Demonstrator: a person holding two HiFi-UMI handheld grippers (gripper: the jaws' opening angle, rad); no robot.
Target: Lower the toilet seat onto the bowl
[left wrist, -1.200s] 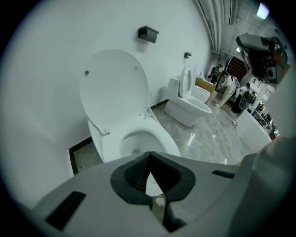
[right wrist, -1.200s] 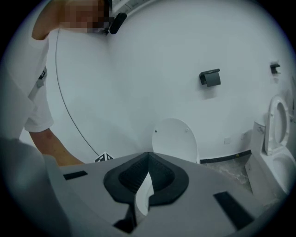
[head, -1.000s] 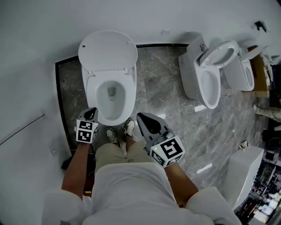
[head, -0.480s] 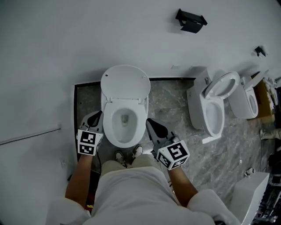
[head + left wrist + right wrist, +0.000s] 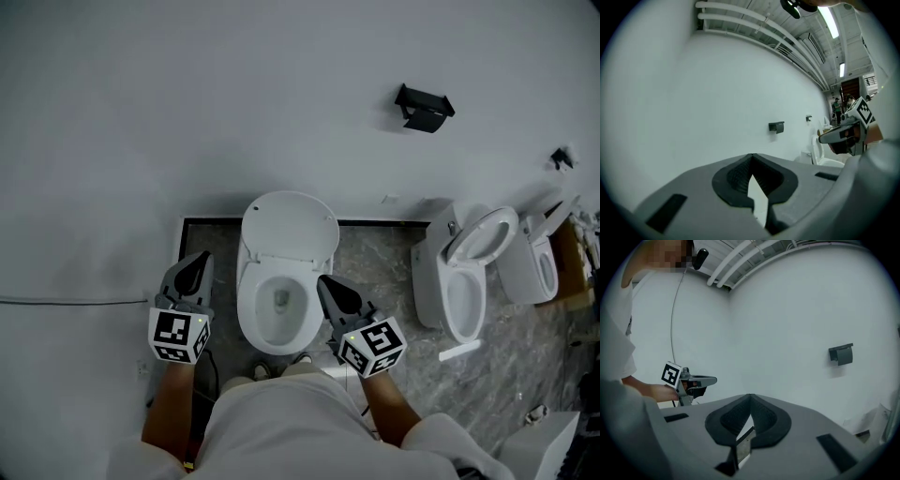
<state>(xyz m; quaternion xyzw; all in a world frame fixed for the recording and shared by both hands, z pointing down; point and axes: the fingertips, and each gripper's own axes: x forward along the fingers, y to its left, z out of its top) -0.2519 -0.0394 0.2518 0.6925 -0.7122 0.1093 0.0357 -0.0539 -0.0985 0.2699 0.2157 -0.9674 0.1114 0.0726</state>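
Hidden: torso (image 5: pixel 281 422) covers the front edge of the bowl (image 5: pixel 278 314) and the lower floor. Seat ring vs. lid can't be told apart.

Seat (image 5: pixel 289 225) stands raised at frame centre, against the wall (image 5: pixel 187 112), just above the bowl.

Floor (image 5: pixel 375 258): grey marbled tile, black border. Wall white, with a black holder (image 5: pixel 425 106) at upper right. 2nd toilet (image 5: pixel 466 272) at right.

L gripper (image 5: pixel 201 261) is left of the bowl, R gripper (image 5: pixel 324 282) at its right rim. Both sets of jaws clenched, empty, apart from the seat. Open floor btwn centre bowl and 2nd toilet.
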